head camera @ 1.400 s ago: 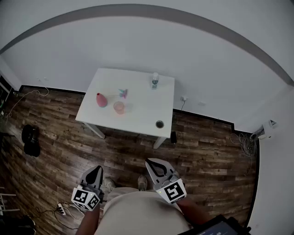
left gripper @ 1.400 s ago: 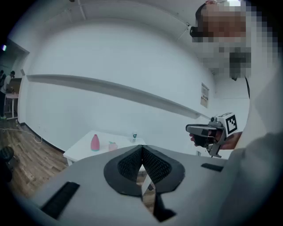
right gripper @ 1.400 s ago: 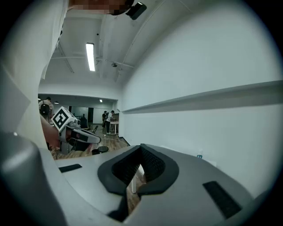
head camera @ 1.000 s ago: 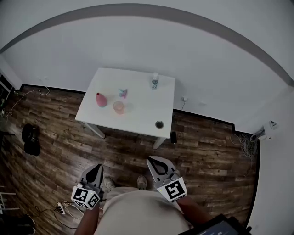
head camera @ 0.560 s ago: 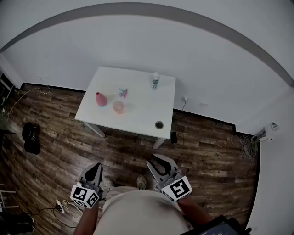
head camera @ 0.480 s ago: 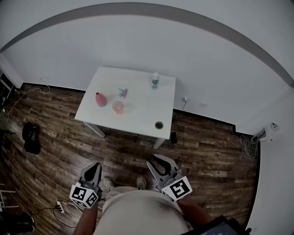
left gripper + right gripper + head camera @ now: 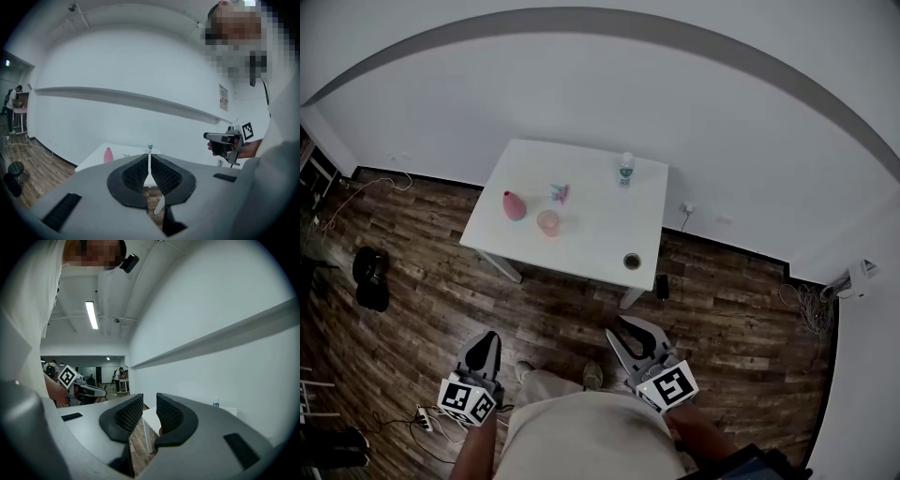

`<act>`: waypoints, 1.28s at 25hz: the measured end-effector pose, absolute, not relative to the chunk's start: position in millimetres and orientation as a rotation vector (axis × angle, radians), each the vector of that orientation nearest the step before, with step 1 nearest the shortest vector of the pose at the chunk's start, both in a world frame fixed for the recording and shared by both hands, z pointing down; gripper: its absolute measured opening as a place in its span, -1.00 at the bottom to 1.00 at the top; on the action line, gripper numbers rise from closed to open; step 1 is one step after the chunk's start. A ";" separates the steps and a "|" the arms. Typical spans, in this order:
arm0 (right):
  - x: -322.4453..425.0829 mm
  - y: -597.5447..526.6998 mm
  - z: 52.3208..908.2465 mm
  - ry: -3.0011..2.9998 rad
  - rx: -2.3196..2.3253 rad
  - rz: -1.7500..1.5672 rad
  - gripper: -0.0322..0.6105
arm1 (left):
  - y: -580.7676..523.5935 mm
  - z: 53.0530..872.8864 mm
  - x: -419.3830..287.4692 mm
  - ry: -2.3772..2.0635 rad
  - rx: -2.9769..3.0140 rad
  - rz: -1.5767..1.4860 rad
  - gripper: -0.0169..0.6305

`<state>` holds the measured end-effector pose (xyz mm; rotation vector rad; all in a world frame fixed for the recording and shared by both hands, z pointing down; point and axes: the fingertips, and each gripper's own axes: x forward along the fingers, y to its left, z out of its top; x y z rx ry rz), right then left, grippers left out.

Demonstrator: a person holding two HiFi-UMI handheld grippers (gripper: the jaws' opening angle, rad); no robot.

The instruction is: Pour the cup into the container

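Since the earlier head view, the white table [image 7: 600, 225] and the things on it sit slightly further right in frame, as does the right gripper [image 7: 619, 328]. Dark wood floor [image 7: 441, 300] surrounds the table, which stands against a white wall [image 7: 581, 84]. Both grippers are held low before the person, well apart from the table. The left gripper [image 7: 487, 337] has its jaws together, with only a hairline slit between the pads; it is empty. The right gripper's jaws are drawn in to a narrow gap, also empty. On the table stand a pink vase [image 7: 515, 205], a water bottle [image 7: 625, 169] at the far edge, the pinkish cup [image 7: 548, 222] near the vase, and the small dark container [image 7: 632, 262] by the near right corner, well apart from the cup.
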<state>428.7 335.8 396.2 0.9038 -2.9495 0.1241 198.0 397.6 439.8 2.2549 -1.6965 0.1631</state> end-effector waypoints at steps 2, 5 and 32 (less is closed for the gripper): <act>425.2 332.5 396.8 -2.951 0.899 0.127 -0.68 | 398.5 440.8 194.9 -1.704 2.252 0.161 -0.92; 416.9 329.3 395.8 -2.959 0.887 0.139 -0.68 | 399.2 443.3 191.3 -1.708 2.240 0.154 -0.92; 269.3 237.5 401.0 -2.798 1.087 0.109 -0.68 | 266.7 456.2 61.9 -1.403 2.404 0.193 -0.92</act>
